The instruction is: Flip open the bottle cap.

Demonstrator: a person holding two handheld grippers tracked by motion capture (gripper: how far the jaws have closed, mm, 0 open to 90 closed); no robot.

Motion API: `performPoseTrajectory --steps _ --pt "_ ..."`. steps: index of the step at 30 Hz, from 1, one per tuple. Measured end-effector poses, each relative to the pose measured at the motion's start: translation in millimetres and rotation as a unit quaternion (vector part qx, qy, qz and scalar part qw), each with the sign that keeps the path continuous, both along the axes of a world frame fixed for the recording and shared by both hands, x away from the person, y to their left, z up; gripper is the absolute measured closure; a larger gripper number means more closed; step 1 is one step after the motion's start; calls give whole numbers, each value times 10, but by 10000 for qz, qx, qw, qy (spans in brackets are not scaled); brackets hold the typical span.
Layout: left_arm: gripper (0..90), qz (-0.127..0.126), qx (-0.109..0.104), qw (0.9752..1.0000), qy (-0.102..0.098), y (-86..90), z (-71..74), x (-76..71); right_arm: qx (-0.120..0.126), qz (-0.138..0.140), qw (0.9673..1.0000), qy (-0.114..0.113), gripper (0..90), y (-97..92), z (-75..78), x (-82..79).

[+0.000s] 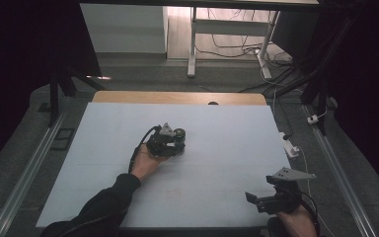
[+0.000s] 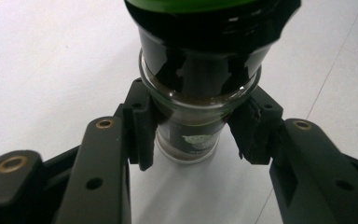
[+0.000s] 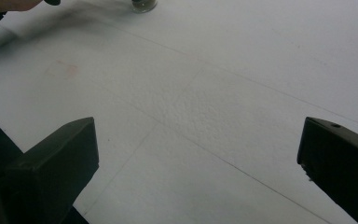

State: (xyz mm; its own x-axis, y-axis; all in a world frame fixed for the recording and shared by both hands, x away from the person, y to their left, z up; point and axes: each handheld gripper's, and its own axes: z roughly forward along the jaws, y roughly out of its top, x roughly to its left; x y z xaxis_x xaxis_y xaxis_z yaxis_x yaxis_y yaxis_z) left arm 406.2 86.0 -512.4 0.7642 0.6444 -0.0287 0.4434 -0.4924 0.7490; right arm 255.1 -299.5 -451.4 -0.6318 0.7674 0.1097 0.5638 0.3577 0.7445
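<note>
The jar [image 1: 178,139] is standing near the middle of the white table [image 1: 227,148] in the high view, with the left gripper [image 1: 170,142] coming at it from the side, level with the tabletop. The left hand [image 1: 145,163] is holding that gripper from behind. The right gripper [image 1: 256,200] is resting well apart, at the table's near right corner, with its jaws standing wide and nothing between them.

In the left gripper view, the jar [image 2: 193,116] is sitting upright between the two black jaws. It is a small glass jar with a black lid [image 2: 205,51] that has a green top, and brown contents are showing through the glass. The pads [image 2: 142,126] are pressing on the glass just below the lid, one on each side, so the left gripper [image 2: 193,128] is gripping the jar.

In the right gripper view, the jaws are spreading far apart over the bare table [image 3: 214,102], holding nothing. The bottom of the jar [image 3: 143,4] is peeking in at the top edge, far off.
</note>
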Motion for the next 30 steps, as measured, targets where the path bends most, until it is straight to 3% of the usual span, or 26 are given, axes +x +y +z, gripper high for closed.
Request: performPoseTrajectory --steps 8,13,17,30 --pt "540 -1 19 10000 10 2 1 0 42 363 9993 -89 0 166 31 22" --pt "540 15 7 10000 13 -2 1 -1 229 590 9979 -105 0 291 42 60" --pt "540 15 8 10000 9 -2 0 -1 175 786 9967 -120 0 401 41 96" --pt "540 29 13 10000 -5 -6 -2 -7 142 1031 9943 -250 0 679 128 299"
